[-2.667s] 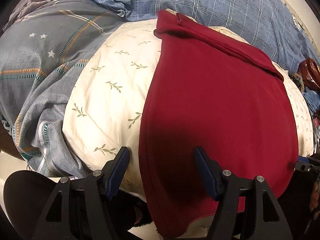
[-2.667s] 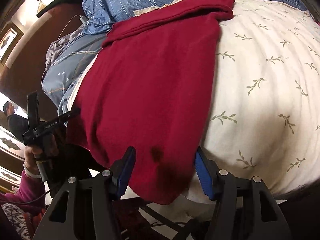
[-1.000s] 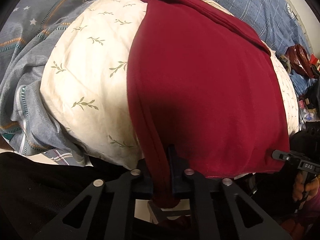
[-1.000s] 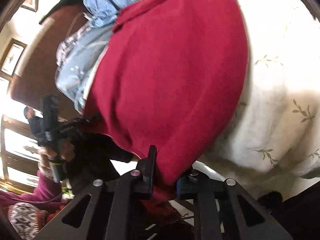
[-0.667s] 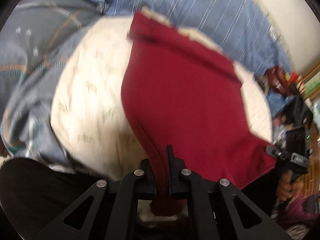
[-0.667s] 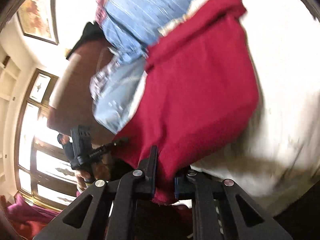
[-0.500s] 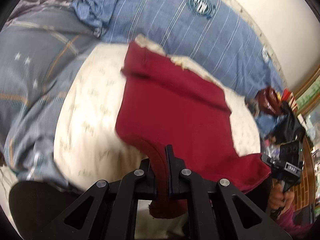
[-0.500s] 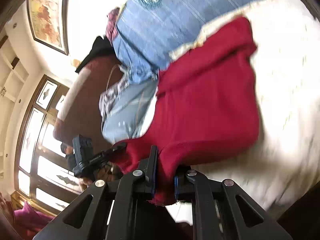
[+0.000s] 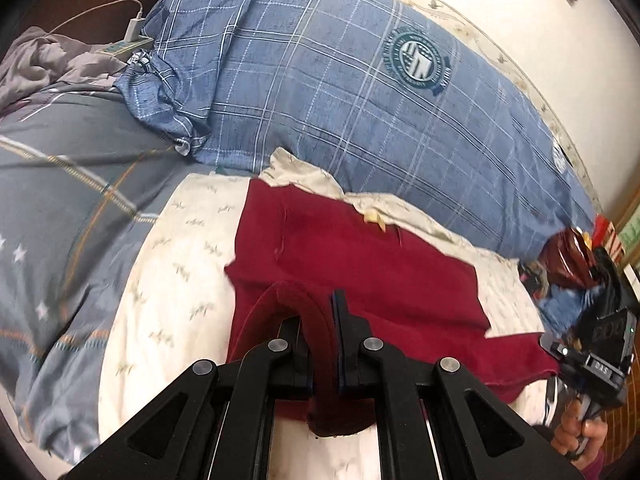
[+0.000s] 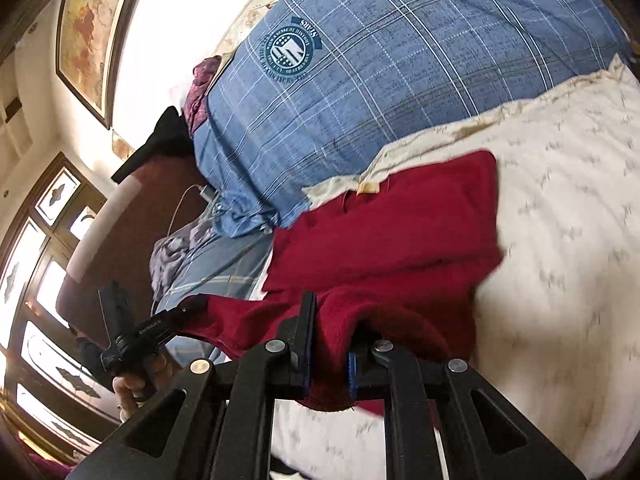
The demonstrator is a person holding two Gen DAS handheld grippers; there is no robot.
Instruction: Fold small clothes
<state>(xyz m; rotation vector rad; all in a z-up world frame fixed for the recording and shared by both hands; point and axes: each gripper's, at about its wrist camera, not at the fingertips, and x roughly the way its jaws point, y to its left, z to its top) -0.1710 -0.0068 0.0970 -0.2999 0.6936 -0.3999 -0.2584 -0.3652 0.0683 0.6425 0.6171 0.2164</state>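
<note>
A dark red garment lies on a cream pillow with a leaf print. My left gripper is shut on its near left corner and holds the hem up over the rest of the cloth. My right gripper is shut on the near right corner of the red garment, also lifted. The near half of the cloth arches forward over the far half. Each gripper shows in the other's view, the right one in the left wrist view and the left one in the right wrist view.
A blue plaid pillow with a round crest lies behind the cream pillow. A grey star-print duvet is at the left, with a charger and cable beyond. Bags and clutter sit at the right.
Both grippers closed on the garment's near corners, then lifted and carried them forward toward the far edge. The near half now folds over the far half.
</note>
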